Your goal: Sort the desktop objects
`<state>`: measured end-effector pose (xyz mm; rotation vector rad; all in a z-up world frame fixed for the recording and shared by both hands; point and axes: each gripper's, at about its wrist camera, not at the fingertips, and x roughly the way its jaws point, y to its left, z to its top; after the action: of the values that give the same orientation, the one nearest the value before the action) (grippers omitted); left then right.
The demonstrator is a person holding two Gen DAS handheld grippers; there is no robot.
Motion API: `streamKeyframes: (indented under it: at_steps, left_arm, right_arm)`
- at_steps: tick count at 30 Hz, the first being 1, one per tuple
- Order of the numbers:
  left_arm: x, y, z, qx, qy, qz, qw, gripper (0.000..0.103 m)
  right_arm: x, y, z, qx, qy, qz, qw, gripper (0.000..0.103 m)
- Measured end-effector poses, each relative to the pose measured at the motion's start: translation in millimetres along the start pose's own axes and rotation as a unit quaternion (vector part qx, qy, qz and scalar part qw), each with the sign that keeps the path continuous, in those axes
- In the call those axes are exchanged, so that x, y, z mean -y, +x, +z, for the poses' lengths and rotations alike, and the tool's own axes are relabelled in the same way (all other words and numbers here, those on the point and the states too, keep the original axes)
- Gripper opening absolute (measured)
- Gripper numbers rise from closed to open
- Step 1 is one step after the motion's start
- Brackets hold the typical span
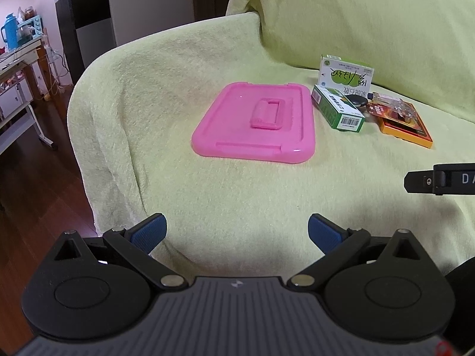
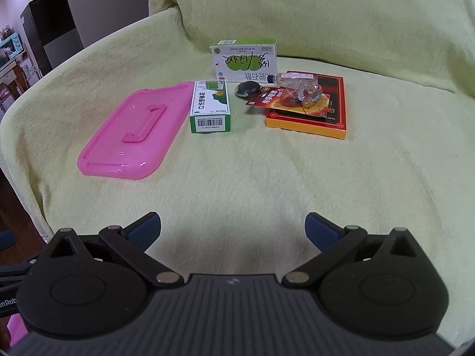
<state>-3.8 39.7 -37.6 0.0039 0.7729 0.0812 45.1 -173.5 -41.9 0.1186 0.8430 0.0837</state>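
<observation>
A pink plastic lid (image 1: 255, 123) (image 2: 133, 133) with a handle lies flat on the yellow-green cloth. Right of it sits a green medicine box (image 1: 338, 108) (image 2: 210, 106). A white and green box (image 1: 346, 74) (image 2: 245, 59) stands upright behind. A black key fob (image 1: 356, 100) (image 2: 248, 89), a small clear bottle (image 2: 297, 78) and a blister pack (image 1: 392, 111) (image 2: 289, 99) rest near or on an orange flat box (image 1: 406, 129) (image 2: 308, 115). My left gripper (image 1: 237, 231) is open, well short of the lid. My right gripper (image 2: 233, 230) is open too, holding nothing.
The cloth covers a sofa seat and backrest (image 2: 326, 9). A wooden floor (image 1: 32, 178) drops off to the left. A dark cabinet (image 1: 80, 20) and a cluttered table (image 1: 20, 56) stand at far left. Part of the other gripper (image 1: 439, 179) shows at the right edge.
</observation>
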Motion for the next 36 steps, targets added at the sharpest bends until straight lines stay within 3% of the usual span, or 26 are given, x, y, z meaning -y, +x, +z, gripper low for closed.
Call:
streamKeyframes:
  at_steps: [28,36]
  left_arm:
    - [-10,48,18,-0.002,0.031,-0.001,0.9995,0.102]
    - [-2,72,43,0.019,0.064,-0.028,0.9974,0.102]
  right_arm:
    - [-10,43,22,0.003,0.013,0.030,0.999,0.102]
    - [7,53,39,0.041,0.052,0.049,0.997,0.102]
